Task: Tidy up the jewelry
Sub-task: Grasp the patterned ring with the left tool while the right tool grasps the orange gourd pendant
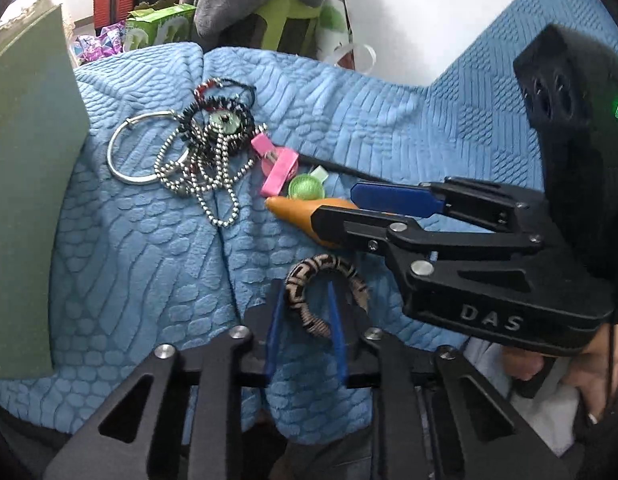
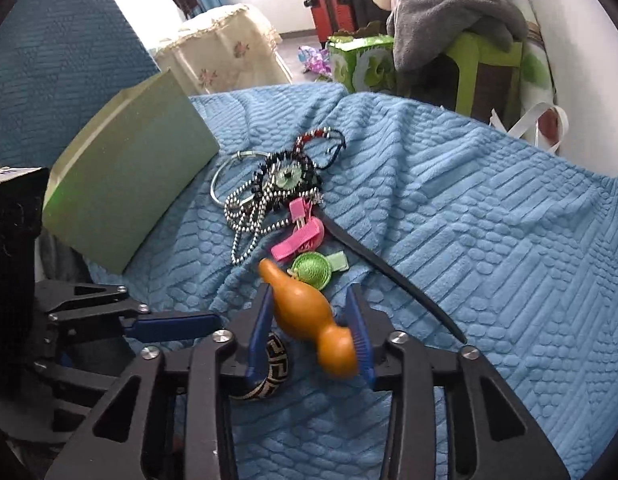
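My left gripper (image 1: 305, 300) is shut on a black-and-beige patterned bangle (image 1: 309, 280), held just above the blue blanket (image 1: 149, 260); the bangle also shows in the right wrist view (image 2: 269, 376). My right gripper (image 2: 309, 300) is shut on an orange gourd-shaped pendant (image 2: 305, 312), also seen in the left wrist view (image 1: 297, 210). A pile lies ahead: a silver bangle (image 1: 121, 160), ball chains with a beaded green-eye piece (image 1: 221, 124), a pink hair clip (image 1: 277, 168) and a green clip (image 1: 307, 188). A green box (image 2: 121, 184) stands at the left.
A black strap (image 2: 389, 272) lies across the blanket to the right of the clips. Beyond the blanket's far edge are a lime stool (image 2: 485, 68) with grey clothes, a green carton (image 2: 361, 60) and a red case (image 2: 333, 8).
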